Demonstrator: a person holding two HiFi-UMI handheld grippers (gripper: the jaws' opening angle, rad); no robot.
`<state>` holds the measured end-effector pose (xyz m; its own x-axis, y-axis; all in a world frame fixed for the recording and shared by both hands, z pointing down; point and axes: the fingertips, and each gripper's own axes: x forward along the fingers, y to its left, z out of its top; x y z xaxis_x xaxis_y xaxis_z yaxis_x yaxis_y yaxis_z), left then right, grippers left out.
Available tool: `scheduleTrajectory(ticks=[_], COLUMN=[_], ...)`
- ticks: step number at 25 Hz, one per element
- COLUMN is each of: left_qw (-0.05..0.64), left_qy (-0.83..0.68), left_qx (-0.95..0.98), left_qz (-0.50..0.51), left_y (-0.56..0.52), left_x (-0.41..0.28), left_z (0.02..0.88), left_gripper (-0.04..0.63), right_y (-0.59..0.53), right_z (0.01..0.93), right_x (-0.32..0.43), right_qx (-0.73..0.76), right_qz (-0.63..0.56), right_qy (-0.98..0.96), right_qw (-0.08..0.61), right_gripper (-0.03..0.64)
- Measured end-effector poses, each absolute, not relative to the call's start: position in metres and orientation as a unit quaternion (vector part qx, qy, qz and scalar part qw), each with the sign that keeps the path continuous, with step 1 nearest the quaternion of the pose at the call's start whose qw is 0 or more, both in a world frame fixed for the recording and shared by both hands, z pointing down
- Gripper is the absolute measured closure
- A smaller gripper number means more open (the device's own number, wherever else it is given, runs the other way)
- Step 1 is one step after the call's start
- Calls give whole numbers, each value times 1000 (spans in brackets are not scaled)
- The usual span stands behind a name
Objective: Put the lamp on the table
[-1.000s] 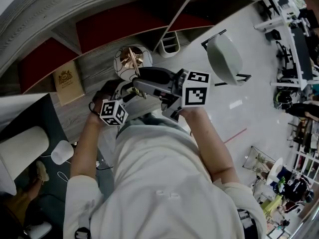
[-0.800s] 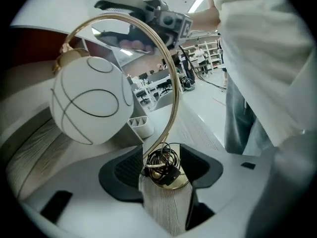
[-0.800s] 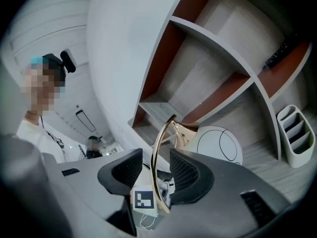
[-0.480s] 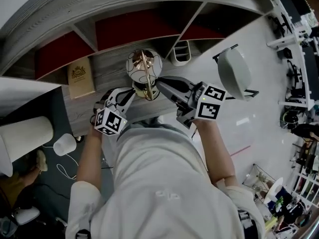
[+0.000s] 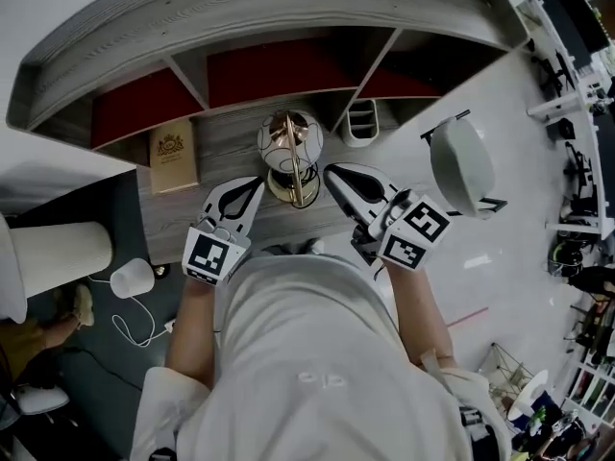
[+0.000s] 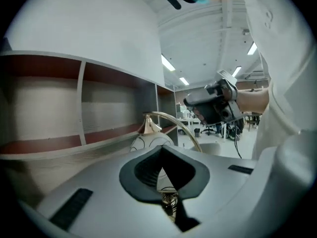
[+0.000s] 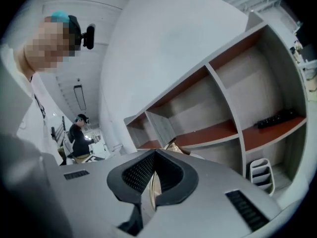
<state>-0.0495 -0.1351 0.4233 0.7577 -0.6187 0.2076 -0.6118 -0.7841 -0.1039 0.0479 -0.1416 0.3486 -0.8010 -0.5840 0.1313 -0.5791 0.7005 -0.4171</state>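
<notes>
On the grey wood table [image 5: 231, 142], a tan book [image 5: 174, 155] at the left bore a gold crest; its lettering was too small to read. The left gripper [image 5: 254, 184], with a black-and-white square marker on its cube, had just closed its jaws on nothing. The lamp [image 5: 288, 142], with a white globe and a brass arc, stood upright on the table between the two gripper tips. The right gripper [image 5: 332, 172], marked likewise, had also just closed empty. Further right stood a white slotted organiser [image 5: 360, 123] and a chair [image 5: 463, 166].
</notes>
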Motion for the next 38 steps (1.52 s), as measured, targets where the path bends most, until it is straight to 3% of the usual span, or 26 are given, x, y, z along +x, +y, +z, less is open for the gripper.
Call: scheduleTrajectory(ticks=[11,15,38], left_qw=[-30,4,-14], left_qy=[374,379,366], left_qx=[-925,-924,-928], left_qz=[-64,-55,-69], left_y=[-121,-122,-125], left_x=[-47,-56,-53], left_z=[364,361,384], left_gripper=[580,580,580], right_y=[-131,-130,-133], right_z=[345,347,364], right_x=[50,49,60], right_qx=[-365,-379,-417], right_qz=[-115,-95,-111], right_qy=[923,919,899], right_qw=[-48,-58,-70], right_gripper=[588,588,588])
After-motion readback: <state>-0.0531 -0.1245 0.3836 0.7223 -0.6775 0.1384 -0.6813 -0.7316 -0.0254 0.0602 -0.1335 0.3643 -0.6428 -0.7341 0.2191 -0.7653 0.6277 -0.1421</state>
